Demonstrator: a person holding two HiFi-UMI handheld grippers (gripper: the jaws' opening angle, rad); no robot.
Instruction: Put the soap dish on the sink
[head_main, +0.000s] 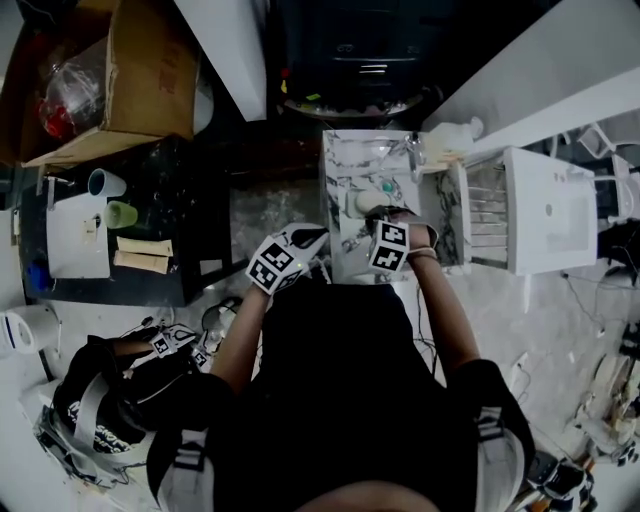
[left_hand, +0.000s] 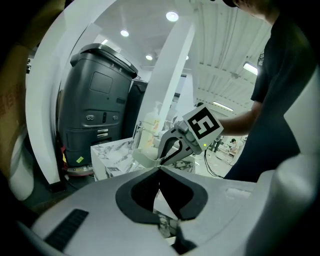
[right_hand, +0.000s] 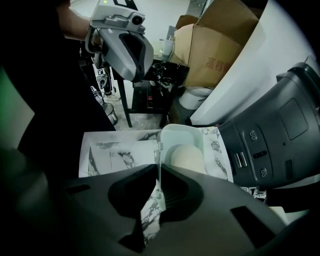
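Right tongs pinching soap dish rim — soap inside, left tongs closed tight.

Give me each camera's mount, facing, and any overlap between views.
Head view: on the person's head, looking steeply down on the marble sink; black torso, both forearms, left gripper and right gripper show.
Left gripper view: rides the left gripper, faces across the sink toward a grey lidded unit; its own shut jaws show.
Right gripper view: rides the right gripper, looks down on the soap dish, whose rim its jaws pinch.
Shared: each gripper view sees the other gripper; all three show the sink.
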